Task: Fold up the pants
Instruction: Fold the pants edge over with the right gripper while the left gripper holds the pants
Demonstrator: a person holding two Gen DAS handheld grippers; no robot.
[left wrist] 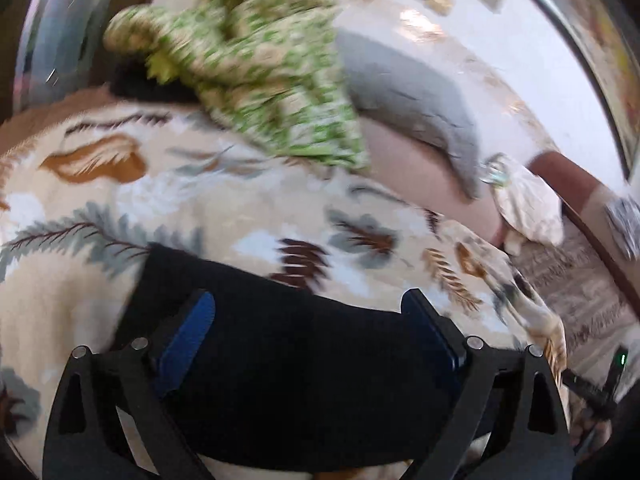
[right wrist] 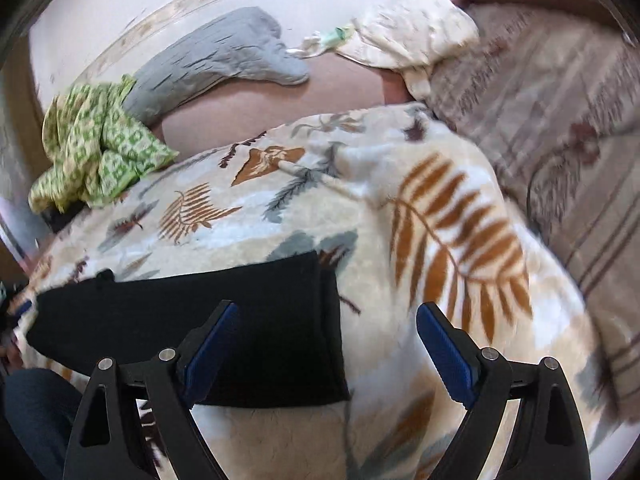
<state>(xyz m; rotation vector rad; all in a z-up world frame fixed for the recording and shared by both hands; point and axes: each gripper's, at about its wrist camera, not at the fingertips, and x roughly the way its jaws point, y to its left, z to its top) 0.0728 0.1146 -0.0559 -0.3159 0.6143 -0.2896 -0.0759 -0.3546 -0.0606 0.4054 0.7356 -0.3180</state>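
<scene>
The black pants (right wrist: 188, 320) lie folded into a flat band on the leaf-print blanket (right wrist: 400, 184), their long axis running left to right across the front of the bed. The left gripper (left wrist: 308, 330) hangs right over the band with its blue pads (left wrist: 188, 338) spread wide, black cloth showing between and under them, and nothing pinched. The right gripper (right wrist: 324, 342) is also spread wide and empty; it straddles the right-hand end of the pants, its left pad over the cloth and its right pad over bare blanket just past the edge. So the pants lie mostly to the left of the right gripper and directly below the left one, and the left hand looks the nearer to the bulk of the cloth, the right to the free end. If another fold is wanted, I judge it would bring one short end across toward the other along that long axis.

Further back, from left to right: a crumpled green patterned cloth (right wrist: 100, 140), a grey pillow (right wrist: 224, 56) against the white wall (right wrist: 100, 4), a pale floral pillow (right wrist: 416, 32), then a striped brown cover (right wrist: 560, 112)
</scene>
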